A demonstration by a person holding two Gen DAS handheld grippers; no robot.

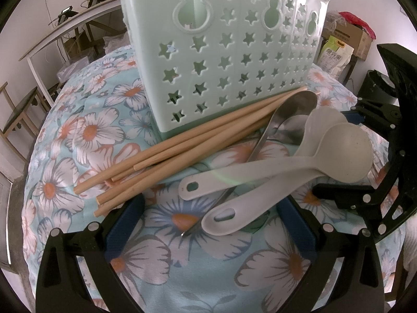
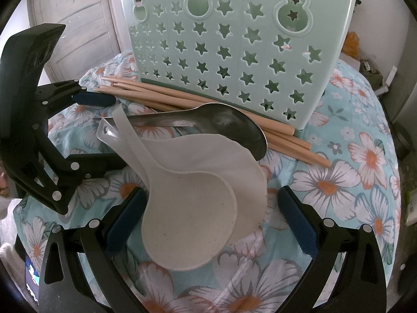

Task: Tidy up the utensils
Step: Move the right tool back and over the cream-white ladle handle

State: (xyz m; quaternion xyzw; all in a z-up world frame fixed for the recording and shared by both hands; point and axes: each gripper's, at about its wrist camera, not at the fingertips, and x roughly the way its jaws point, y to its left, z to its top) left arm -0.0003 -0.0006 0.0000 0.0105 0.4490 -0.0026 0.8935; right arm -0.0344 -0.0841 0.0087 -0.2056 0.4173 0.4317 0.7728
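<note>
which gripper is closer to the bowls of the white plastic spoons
Right. The right gripper is open with the white spoon bowls between its fingers. The left gripper is open at the handle ends, away from the bowls.

The worktop [image 1: 182,274] is covered by a pale blue cloth printed with large white, orange-centred flowers [image 2: 370,156], under soft, even light. In the left wrist view, a white wall [image 1: 23,26] stands behind a long light-wood shelf-table [image 1: 67,34] carrying small dark devices, with a dark-seated wooden chair [image 1: 18,114] below it, and at far right a cardboard box [image 1: 351,36] and a printed bag [image 1: 336,57]. In the right wrist view, a pale, weathered panelled door [image 2: 78,26] fills the upper left background.
</note>
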